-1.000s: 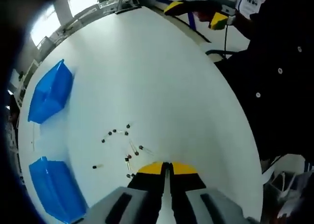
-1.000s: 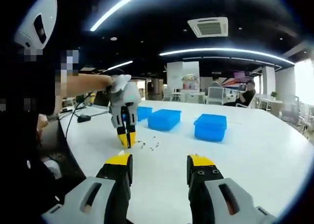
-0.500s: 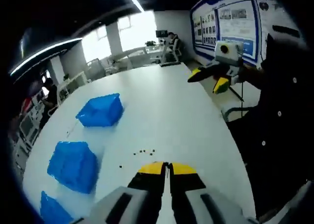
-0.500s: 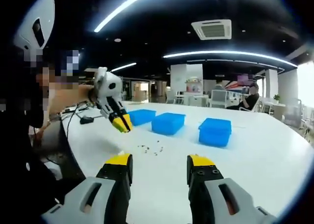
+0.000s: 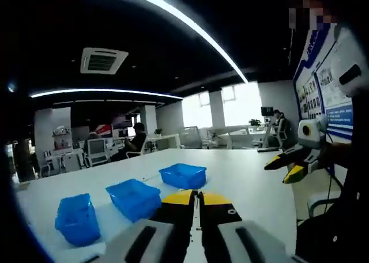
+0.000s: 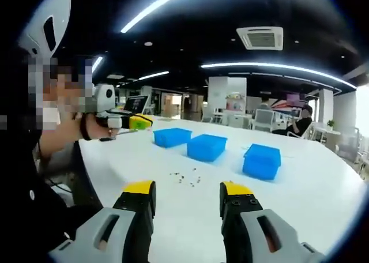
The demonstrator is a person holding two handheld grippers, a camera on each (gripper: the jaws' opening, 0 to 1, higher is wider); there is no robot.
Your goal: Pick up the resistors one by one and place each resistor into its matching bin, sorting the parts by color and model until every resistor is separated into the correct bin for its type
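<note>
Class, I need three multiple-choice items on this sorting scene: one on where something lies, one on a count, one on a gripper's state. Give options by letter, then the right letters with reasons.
1. In the right gripper view, where do the small dark resistors lie on the white table?
A. inside the middle bin
B. loose on the tabletop, on the near side of the bins
C. between the right gripper's jaws

2. How many blue plastic bins stand on the table?
A. two
B. three
C. five

3. How do the yellow-tipped jaws of the right gripper stand?
A. apart, nothing between them
B. shut on a resistor
C. shut on a bin's rim

Answers: 1 B, the specks sit scattered on bare table short of the bins. 2 B, three bins stand in a row in each view. 3 A, white table shows through the wide gap between the tips.
</note>
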